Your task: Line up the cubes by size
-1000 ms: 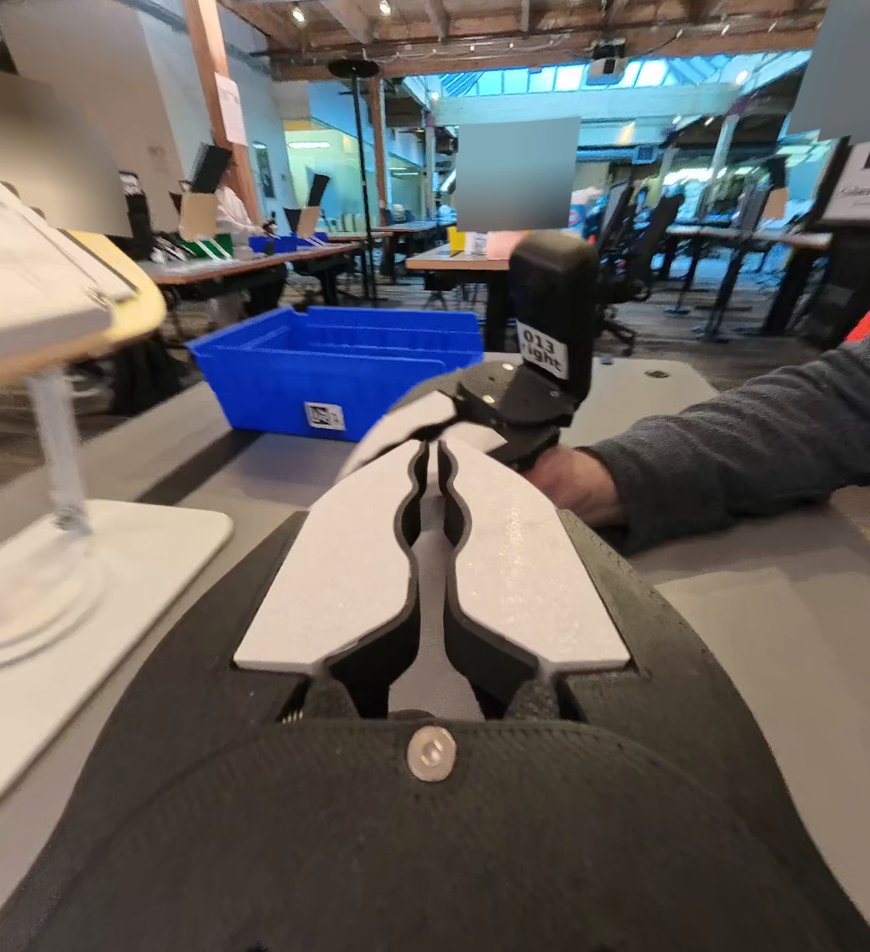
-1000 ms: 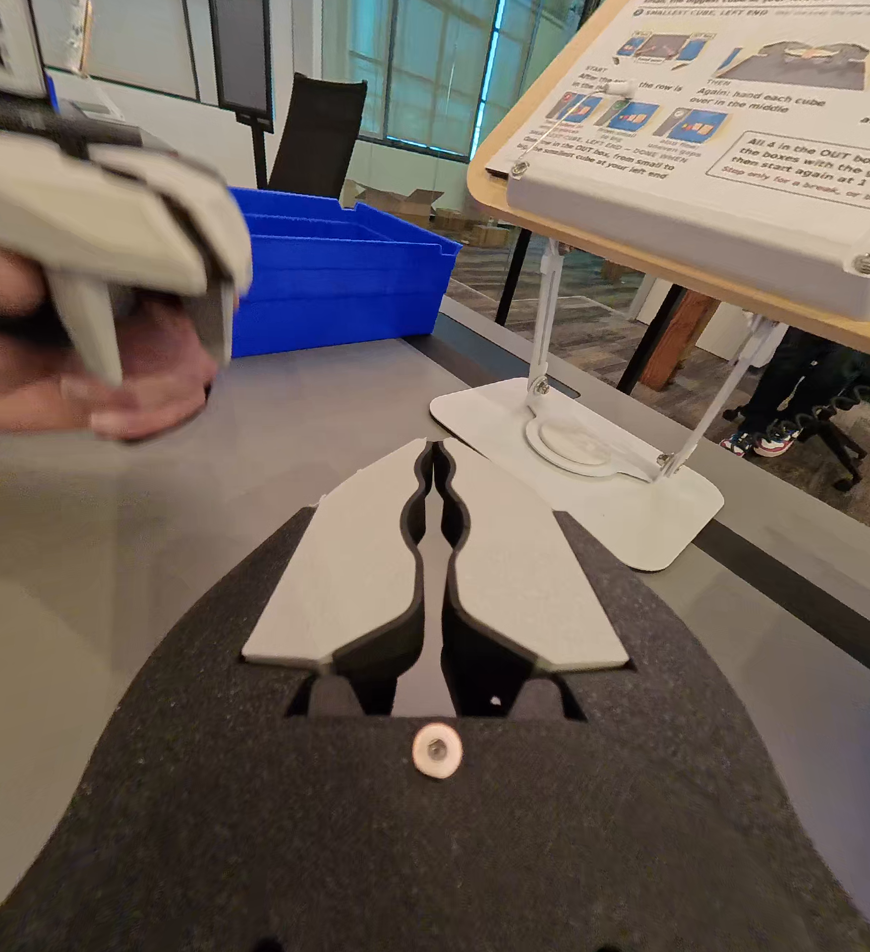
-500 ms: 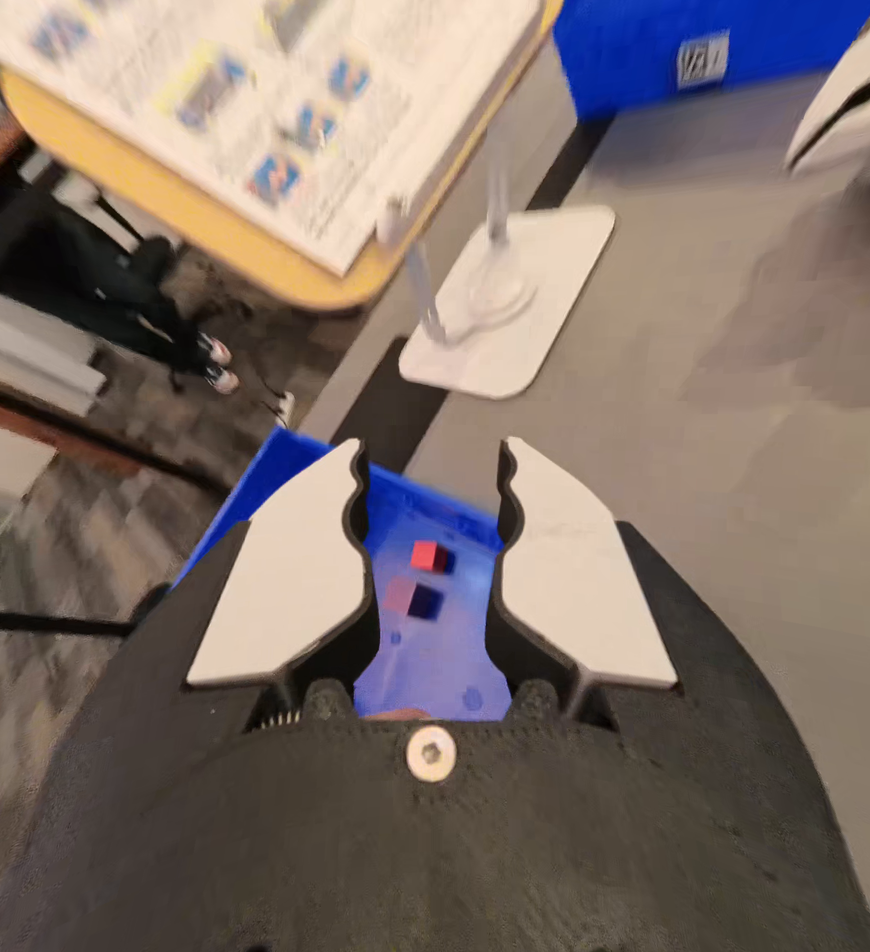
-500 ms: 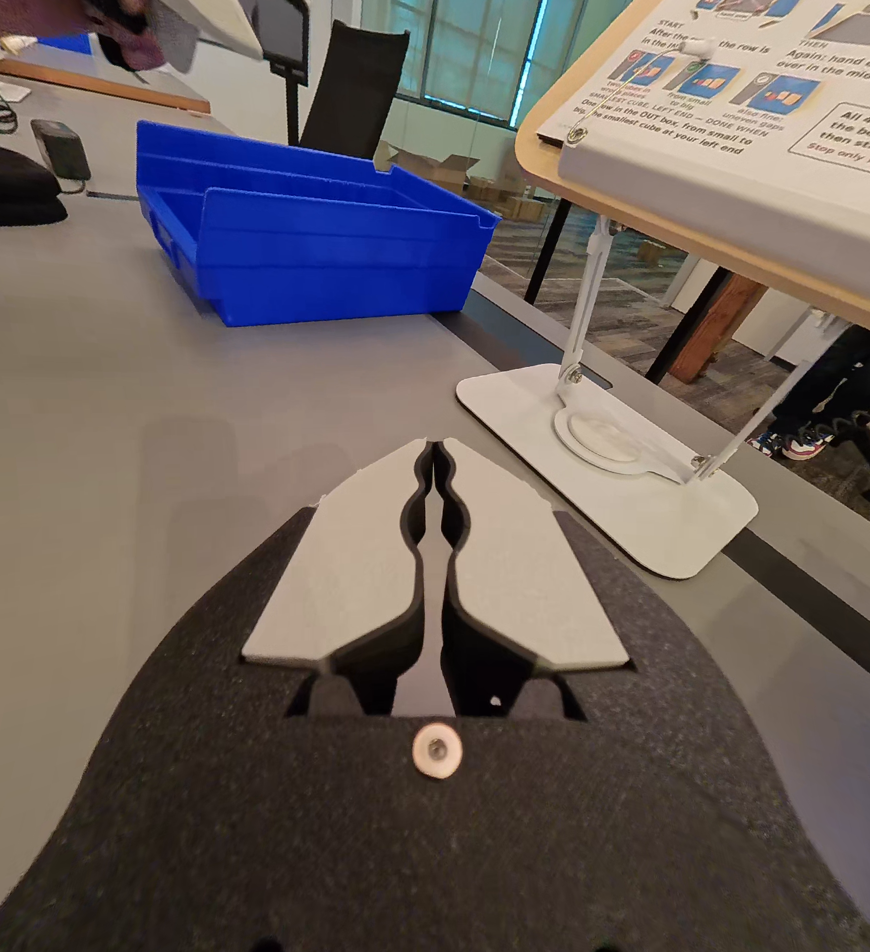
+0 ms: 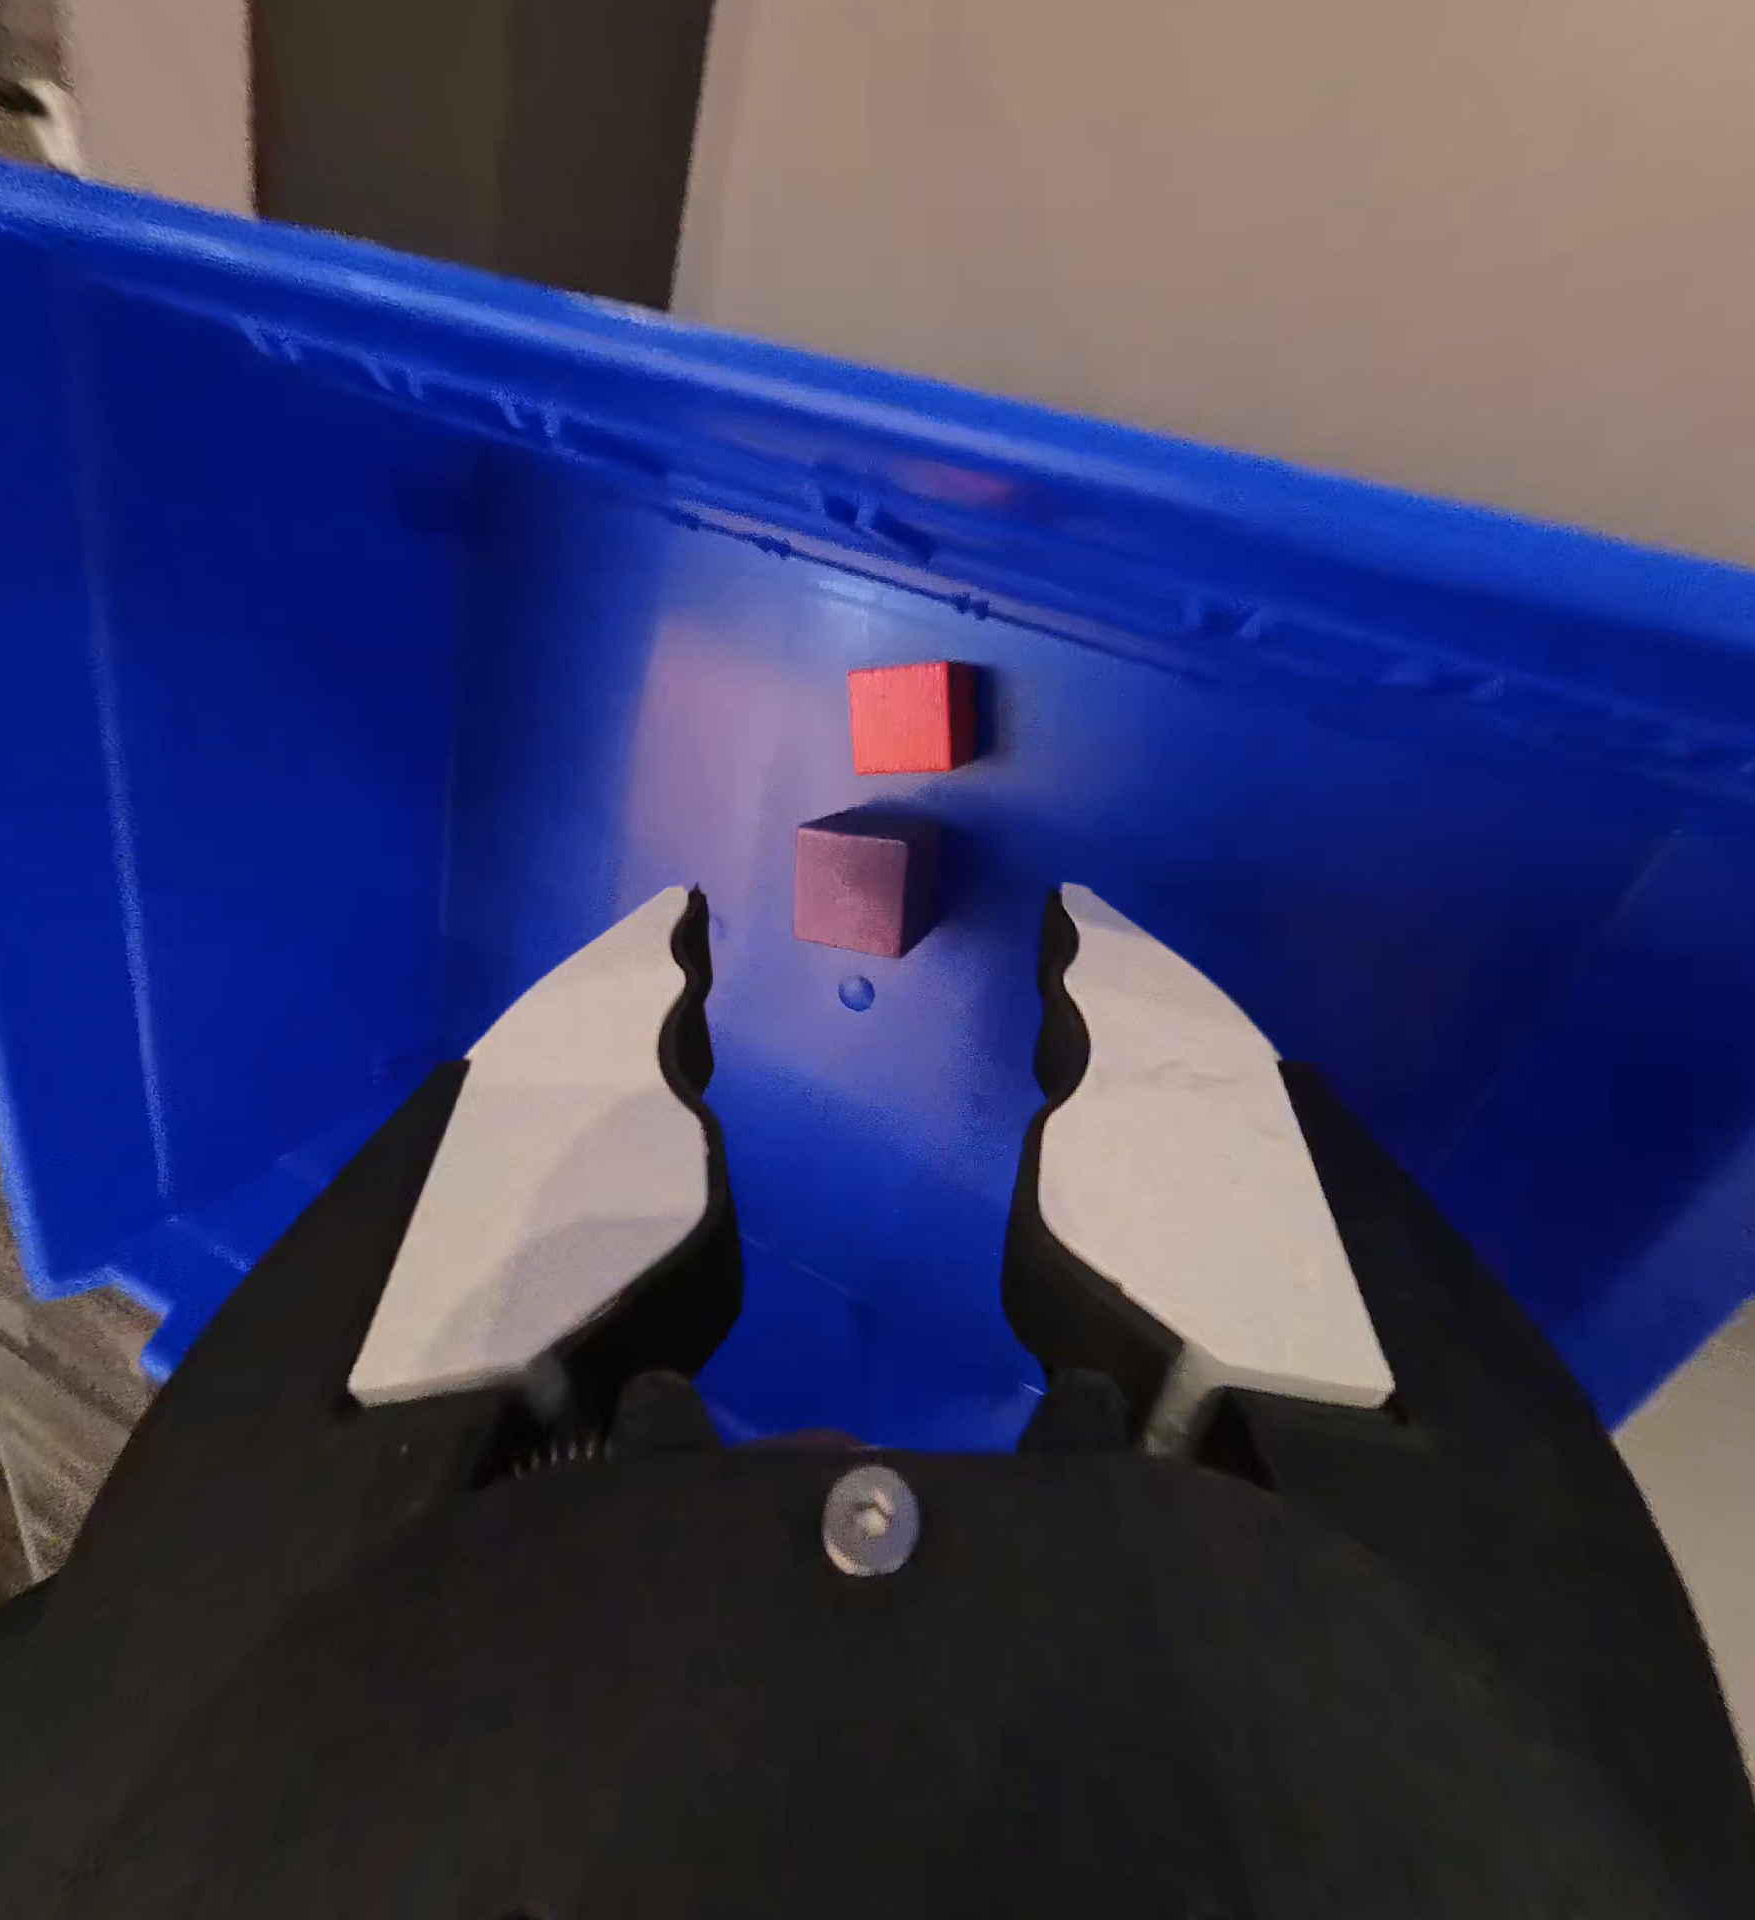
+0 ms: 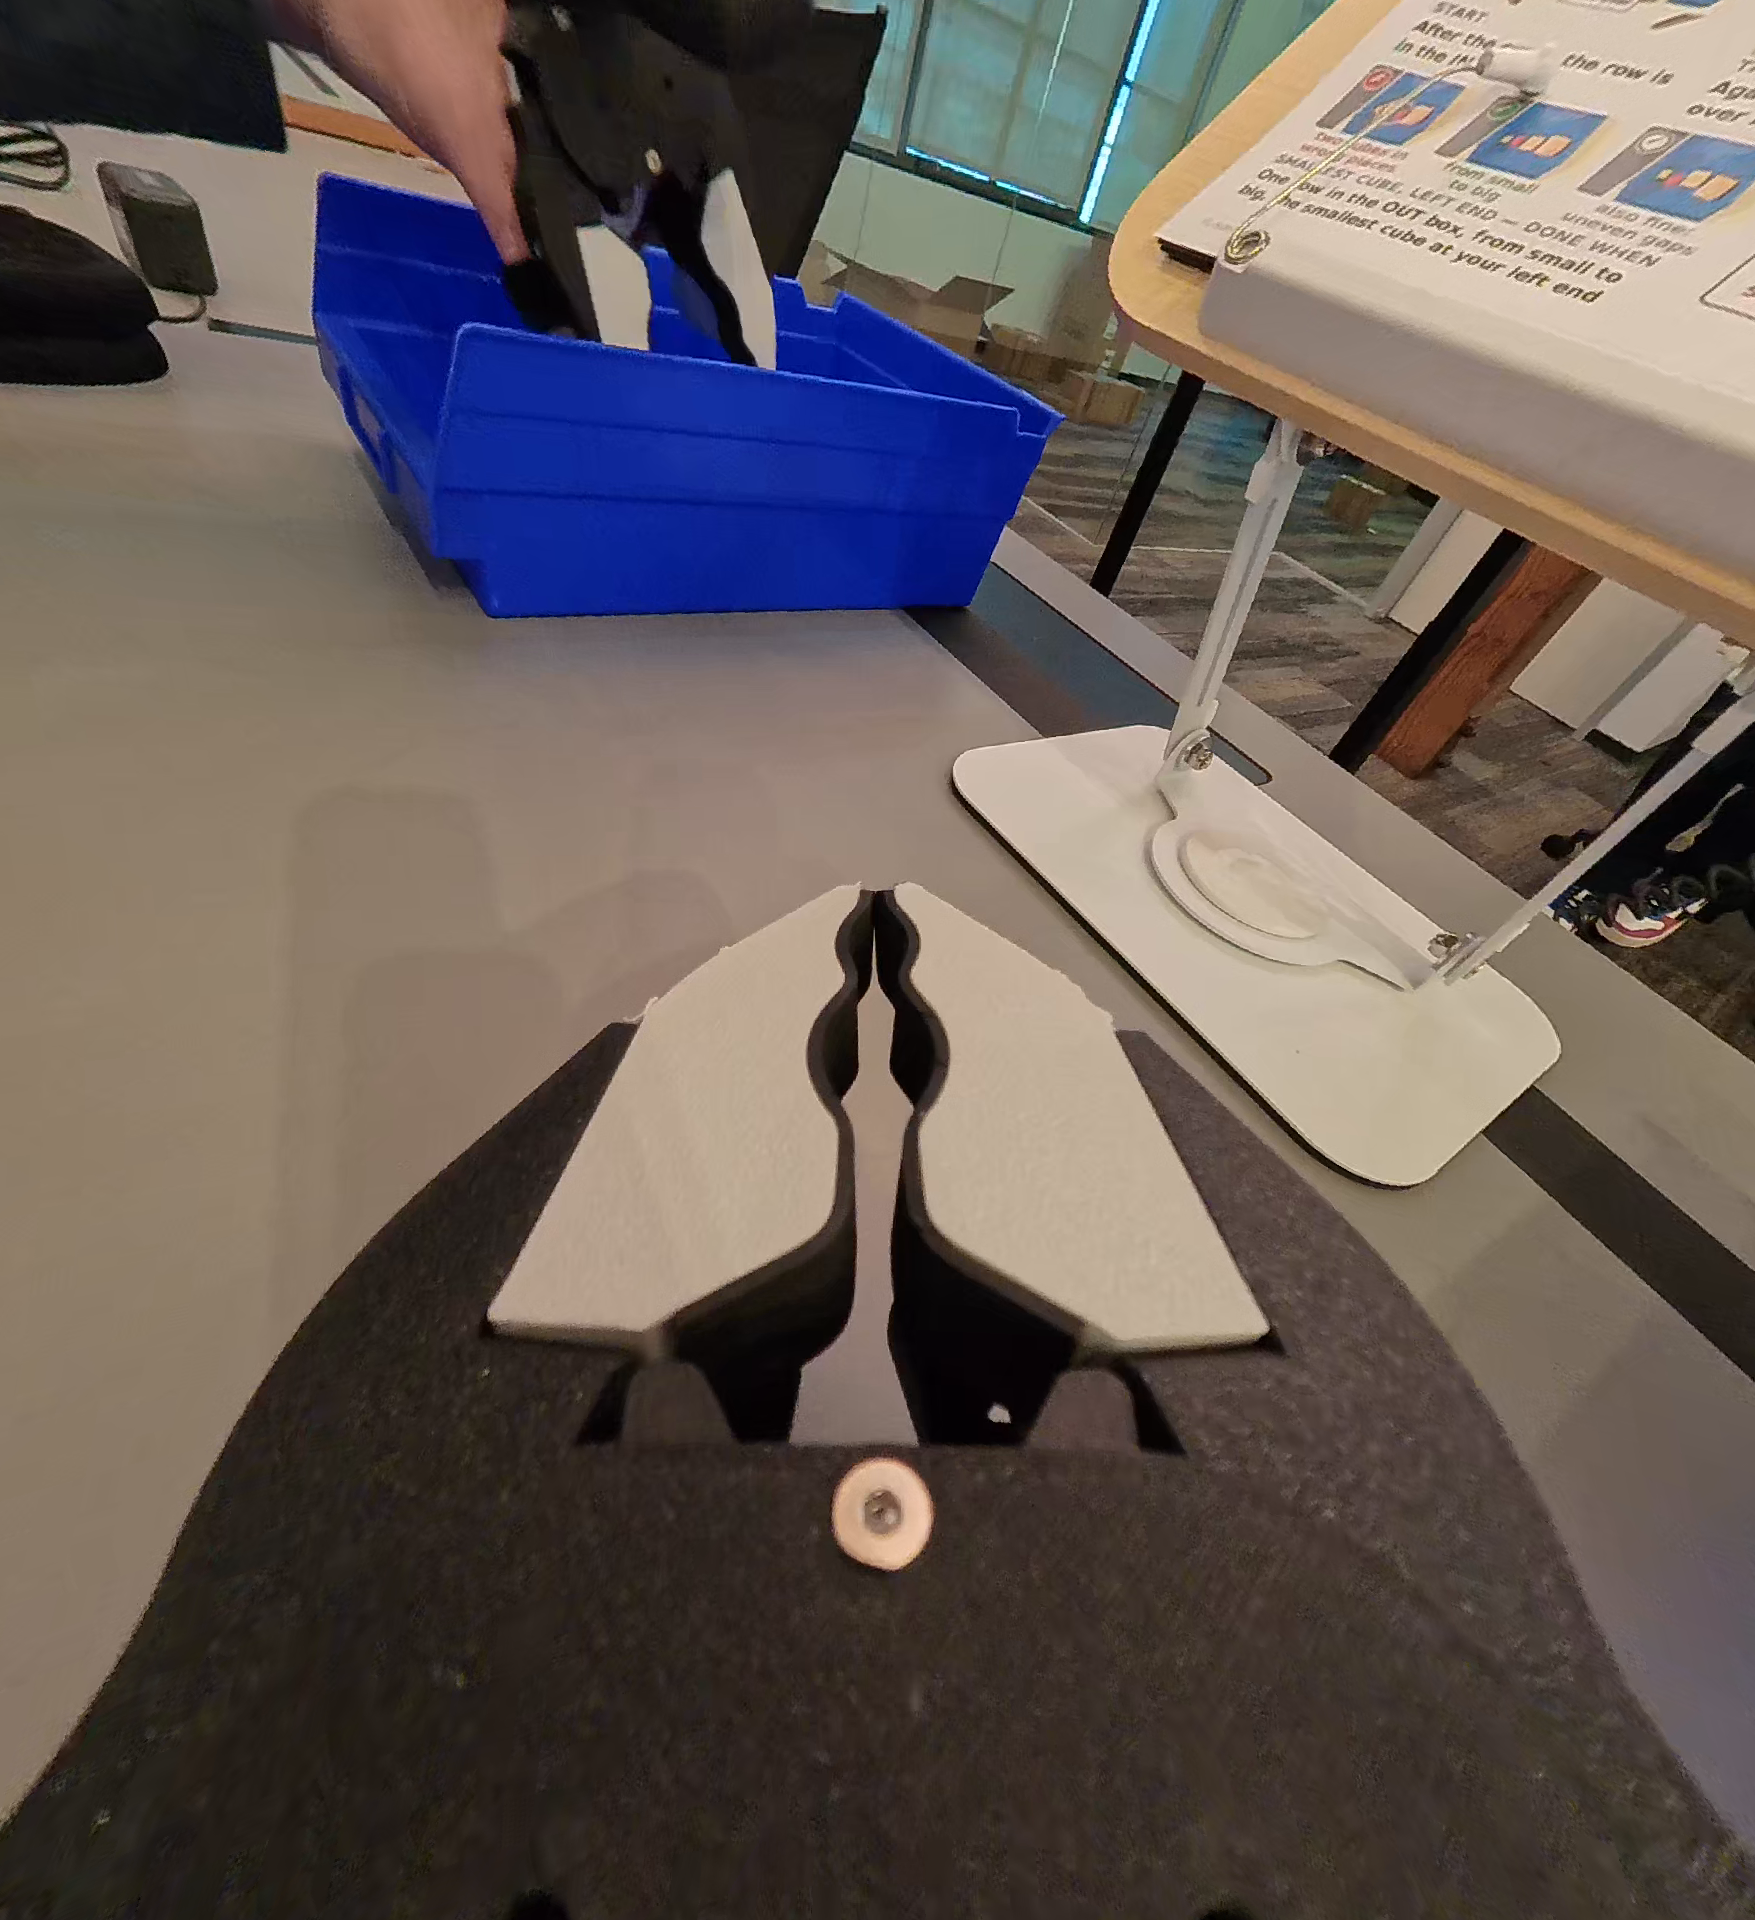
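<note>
Inside blue bin (image 5: 229, 727), my left gripper (image 5: 873, 904) spread wide, bare, above purple cube (image 5: 852, 894); red cube (image 5: 904, 717) just beyond. My right gripper (image 6: 873, 894) clenched bare over table (image 6: 333, 779).

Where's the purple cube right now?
In the left wrist view, the purple cube sits on the blue bin floor, just ahead of the open left gripper, with the red cube right beyond it.

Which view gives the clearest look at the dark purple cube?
The left wrist view: the dark purple cube lies on the blue bin's floor, ahead of the open left gripper. In the right wrist view the bin wall hides it.
</note>
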{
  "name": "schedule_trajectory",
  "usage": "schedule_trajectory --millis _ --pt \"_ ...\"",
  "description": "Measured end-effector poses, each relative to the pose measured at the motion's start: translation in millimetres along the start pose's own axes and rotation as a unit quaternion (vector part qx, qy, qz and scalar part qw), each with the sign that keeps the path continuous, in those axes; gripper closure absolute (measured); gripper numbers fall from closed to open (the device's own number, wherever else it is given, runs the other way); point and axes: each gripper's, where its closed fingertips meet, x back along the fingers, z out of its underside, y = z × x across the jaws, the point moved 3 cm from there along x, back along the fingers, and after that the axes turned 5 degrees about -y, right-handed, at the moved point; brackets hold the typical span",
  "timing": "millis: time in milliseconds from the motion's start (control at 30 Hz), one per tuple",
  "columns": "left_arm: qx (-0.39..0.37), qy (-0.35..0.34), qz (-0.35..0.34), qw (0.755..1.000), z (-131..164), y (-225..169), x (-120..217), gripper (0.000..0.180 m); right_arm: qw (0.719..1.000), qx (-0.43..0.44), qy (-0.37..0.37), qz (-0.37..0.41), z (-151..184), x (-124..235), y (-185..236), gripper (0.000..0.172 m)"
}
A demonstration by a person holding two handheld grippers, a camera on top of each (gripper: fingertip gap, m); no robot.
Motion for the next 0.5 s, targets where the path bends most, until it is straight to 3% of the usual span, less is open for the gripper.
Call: schedule_trajectory --millis 233,500 --pt "0.017 0.041 0.052 0.998 16.6 6.4 -28.7 0.123 1.0 0.003 0.001 -0.006 0.2 -0.3 1.7 0.172" --pt "0.029 0.029 0.084 0.996 17.7 2.6 -37.0 0.151 1.0 0.009 0.006 -0.01 1.3 -1.6 3.6 0.172"
